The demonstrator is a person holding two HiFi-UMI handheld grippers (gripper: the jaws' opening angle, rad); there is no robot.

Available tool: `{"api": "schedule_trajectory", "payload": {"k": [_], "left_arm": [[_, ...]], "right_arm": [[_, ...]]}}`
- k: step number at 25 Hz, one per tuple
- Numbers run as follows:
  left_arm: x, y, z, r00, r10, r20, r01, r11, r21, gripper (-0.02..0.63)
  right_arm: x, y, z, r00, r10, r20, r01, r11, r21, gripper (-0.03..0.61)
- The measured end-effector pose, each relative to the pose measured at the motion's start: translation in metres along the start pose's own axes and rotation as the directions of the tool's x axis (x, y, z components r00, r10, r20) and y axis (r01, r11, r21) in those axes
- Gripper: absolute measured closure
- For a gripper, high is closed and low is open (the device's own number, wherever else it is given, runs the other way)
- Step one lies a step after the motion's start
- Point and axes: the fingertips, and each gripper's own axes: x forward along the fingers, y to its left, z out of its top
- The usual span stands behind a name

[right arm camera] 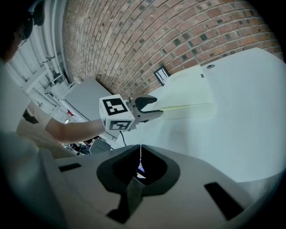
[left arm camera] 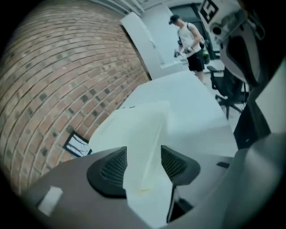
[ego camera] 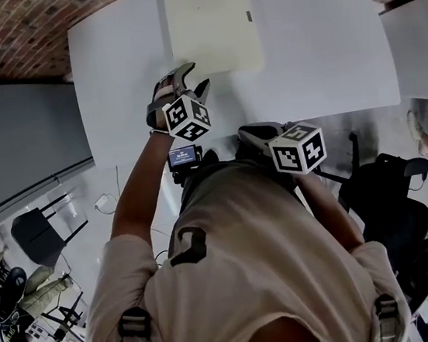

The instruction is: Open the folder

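Cream card between black pads: the left hand-held gripper (left arm camera: 144, 165) stands open astride the near left corner of the single folder (ego camera: 213, 25), not pinching it. The folder lies towards the far side of the one white worktop (ego camera: 314, 43). It looks light, thin and bendy, and likely to slide, so the top cover's corner seems the best hold. The right hand-held gripper (right arm camera: 140, 161), second of two, is closed and empty.

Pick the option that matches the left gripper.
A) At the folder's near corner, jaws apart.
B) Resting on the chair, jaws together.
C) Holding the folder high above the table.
A: the left gripper sits at the near left corner of the flat-lying folder, and the left gripper view shows its jaws apart with the folder's edge between them.
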Motion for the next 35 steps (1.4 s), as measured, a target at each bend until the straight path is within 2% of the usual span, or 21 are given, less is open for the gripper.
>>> {"api": "schedule_trajectory", "payload": {"k": [2,3,4,6,8,13,14,19,22,26,32,35], "left_arm": [[0.01,-0.004,0.0,0.999,0.004,-0.045,0.001,0.994,0.109,0.394],[0.011,-0.004,0.001,0.999,0.015,-0.049,-0.008,0.99,0.138,0.394],[0.012,-0.003,0.002,0.999,0.029,-0.043,-0.022,0.988,0.152,0.397],[0.01,0.0,0.006,0.999,0.046,-0.026,-0.041,0.986,0.161,0.464],[0.01,0.001,0.007,0.999,0.044,-0.024,-0.039,0.984,0.173,0.486],[0.015,-0.005,0.007,0.997,0.048,-0.054,-0.031,0.959,0.282,0.509],[0.016,-0.006,0.008,0.997,0.056,-0.054,-0.037,0.953,0.3,0.531],[0.019,-0.009,0.007,0.995,0.071,-0.069,-0.045,0.946,0.32,0.549],[0.019,-0.008,0.006,0.995,0.058,-0.078,-0.035,0.963,0.269,0.561],[0.018,-0.004,0.013,0.999,0.007,-0.049,-0.004,0.997,0.076,0.569],[0.011,0.006,0.023,1.0,-0.002,0.016,0.004,0.991,-0.13,0.583],[0.009,0.009,0.026,1.0,0.0,0.021,0.004,0.986,-0.164,0.586]], "right_arm": [[0.0,0.002,-0.001,1.0,0.005,-0.005,-0.005,1.0,-0.01,0.572],[-0.001,0.002,-0.001,1.0,0.006,-0.006,-0.006,1.0,-0.014,0.572],[-0.002,0.002,-0.001,1.0,0.005,-0.004,-0.005,1.0,-0.016,0.572],[-0.006,-0.001,0.0,1.0,0.001,0.003,-0.001,1.0,-0.01,0.572],[-0.011,-0.006,0.0,1.0,0.0,0.011,0.0,1.0,0.003,0.572],[-0.016,-0.011,0.001,1.0,0.008,0.018,-0.008,1.0,0.008,0.572],[-0.017,-0.01,0.002,1.0,0.011,0.016,-0.011,1.0,0.003,0.572],[-0.021,-0.012,0.004,1.0,0.02,0.016,-0.02,1.0,-0.007,0.572],[-0.024,-0.016,0.006,0.999,0.024,0.021,-0.024,1.0,-0.001,0.572],[-0.026,-0.02,0.007,0.999,0.034,0.025,-0.034,0.999,0.0,0.572],[-0.029,-0.023,0.007,0.998,0.053,0.031,-0.054,0.998,0.015,0.572],[-0.03,-0.026,0.005,0.997,0.065,0.034,-0.066,0.997,0.038,0.572]]}}
